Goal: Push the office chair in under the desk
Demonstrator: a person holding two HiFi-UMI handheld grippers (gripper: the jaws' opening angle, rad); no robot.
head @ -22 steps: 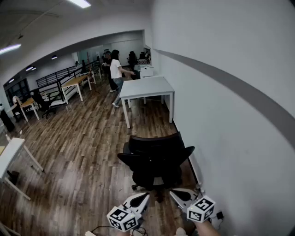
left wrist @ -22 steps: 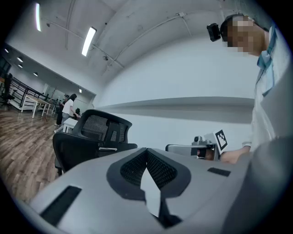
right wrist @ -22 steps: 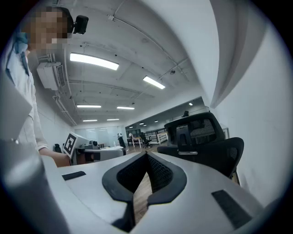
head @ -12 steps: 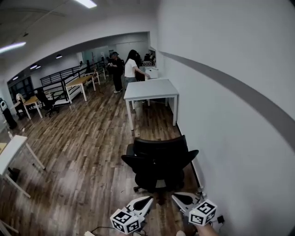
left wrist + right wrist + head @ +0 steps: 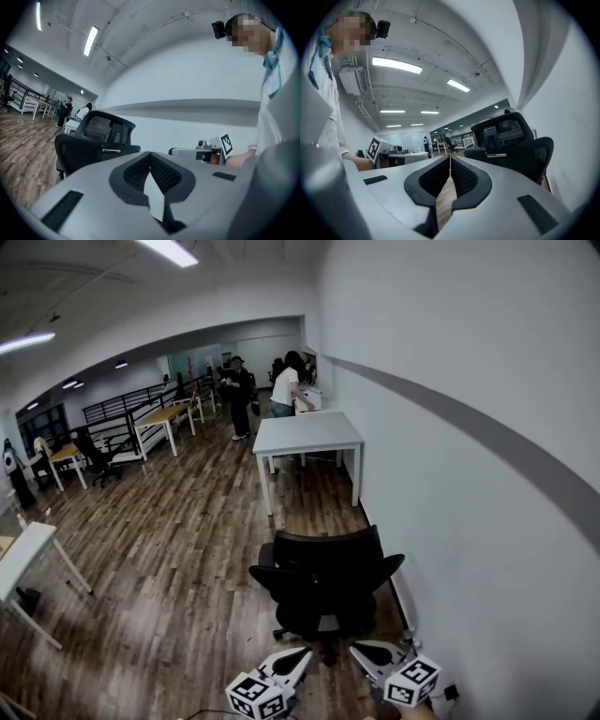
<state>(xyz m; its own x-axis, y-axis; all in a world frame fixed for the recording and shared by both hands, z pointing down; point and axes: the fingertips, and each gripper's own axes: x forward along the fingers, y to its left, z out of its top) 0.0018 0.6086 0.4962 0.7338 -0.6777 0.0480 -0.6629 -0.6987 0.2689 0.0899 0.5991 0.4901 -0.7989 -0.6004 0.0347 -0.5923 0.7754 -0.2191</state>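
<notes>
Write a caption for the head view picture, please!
Both shut, the left gripper and right gripper hover near the black office chair, not yet under the white desk.

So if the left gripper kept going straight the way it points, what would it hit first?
Probably the white wall: the left gripper, jaws shut, points just past the office chair, which sits to its left. Depth is hard to judge, so it might clip the chair's edge first.

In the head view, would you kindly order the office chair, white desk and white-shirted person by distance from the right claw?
1. office chair, just ahead of the right claw
2. white desk, farther along the wall
3. white-shirted person, beyond the desk
</notes>
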